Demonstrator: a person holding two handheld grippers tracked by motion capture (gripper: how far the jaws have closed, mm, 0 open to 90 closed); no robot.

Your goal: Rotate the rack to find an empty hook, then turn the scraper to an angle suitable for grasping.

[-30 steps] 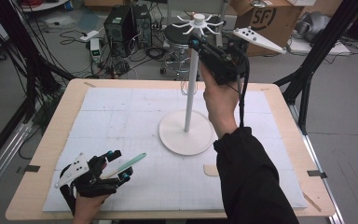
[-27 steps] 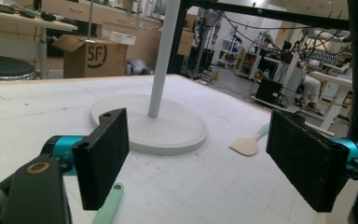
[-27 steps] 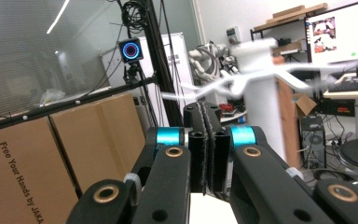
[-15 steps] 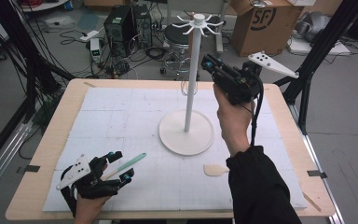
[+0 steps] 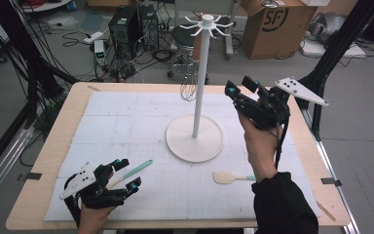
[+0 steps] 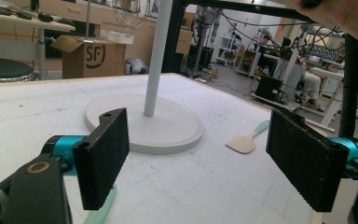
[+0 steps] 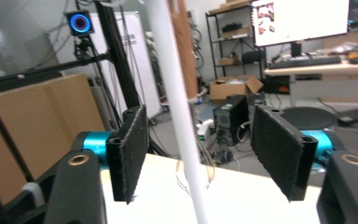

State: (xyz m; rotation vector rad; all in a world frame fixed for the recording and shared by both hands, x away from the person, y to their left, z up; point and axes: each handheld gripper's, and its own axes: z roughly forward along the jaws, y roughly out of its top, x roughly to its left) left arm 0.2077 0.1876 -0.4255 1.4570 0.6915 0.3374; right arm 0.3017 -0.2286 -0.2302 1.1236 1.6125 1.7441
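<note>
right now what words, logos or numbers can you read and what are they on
"SF" in a ring: side of the cardboard box on the floor past the table, also seen from the left gripper view.
Monitor in the right gripper view: text too blurred to read.
Nothing else legible.

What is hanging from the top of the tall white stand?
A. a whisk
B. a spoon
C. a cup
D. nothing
A: a wire whisk hangs by its brown handle from a hook at the top of the white stand.
</note>
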